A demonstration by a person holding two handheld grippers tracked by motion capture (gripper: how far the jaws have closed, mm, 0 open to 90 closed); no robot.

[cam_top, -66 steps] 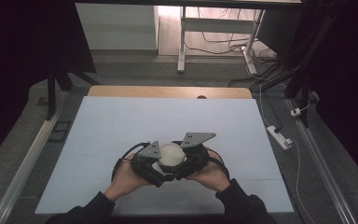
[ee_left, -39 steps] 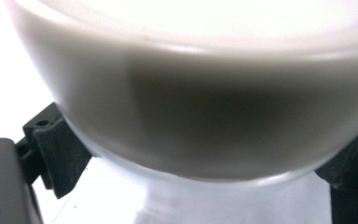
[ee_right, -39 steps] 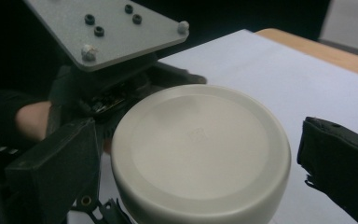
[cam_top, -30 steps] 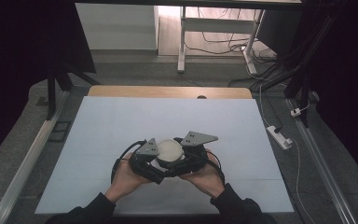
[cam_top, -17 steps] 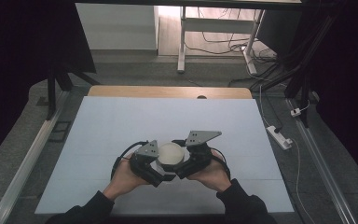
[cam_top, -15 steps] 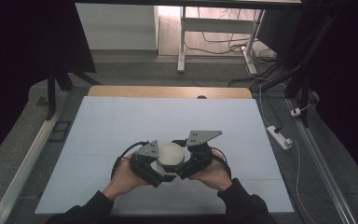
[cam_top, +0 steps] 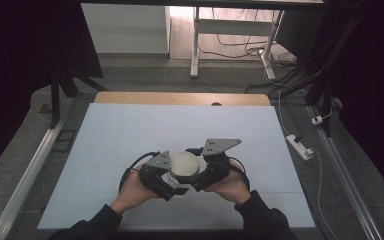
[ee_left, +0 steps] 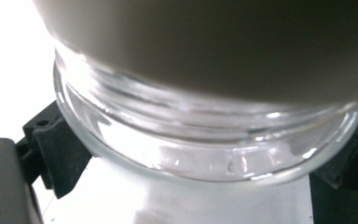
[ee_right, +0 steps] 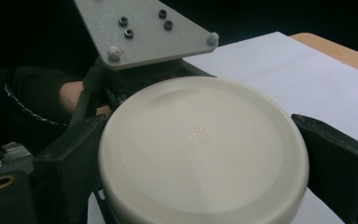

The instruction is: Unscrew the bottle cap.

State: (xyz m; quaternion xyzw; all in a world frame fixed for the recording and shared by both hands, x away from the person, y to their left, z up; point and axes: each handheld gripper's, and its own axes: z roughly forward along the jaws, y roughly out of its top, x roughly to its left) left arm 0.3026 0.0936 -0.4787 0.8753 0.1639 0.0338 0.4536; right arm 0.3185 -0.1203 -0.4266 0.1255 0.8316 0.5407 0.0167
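Gripping a smooth round cream lid (ee_right: 203,149), black tongs (ee_right: 200,158) clamp above ribbed clear glass jar (ee_left: 205,140).

One glass jar (ee_left: 205,140) stands on the tabletop (cam_top: 130,135), and it carries one cream lid (ee_right: 200,149). Two hand-held grippers are there, a left one (cam_top: 166,176) and a right one (cam_top: 206,172).

Just a wooden table (cam_top: 180,98) with a big white sheet (cam_top: 130,130) laid flat over nearly the whole top, leaving only a strip of bare wood along the far edge. Small dark spot (cam_top: 216,104) right at that far edge, too tiny to make out. Plain white everywhere else on the sheet, no marks visible apart from a faint crease line near the front.
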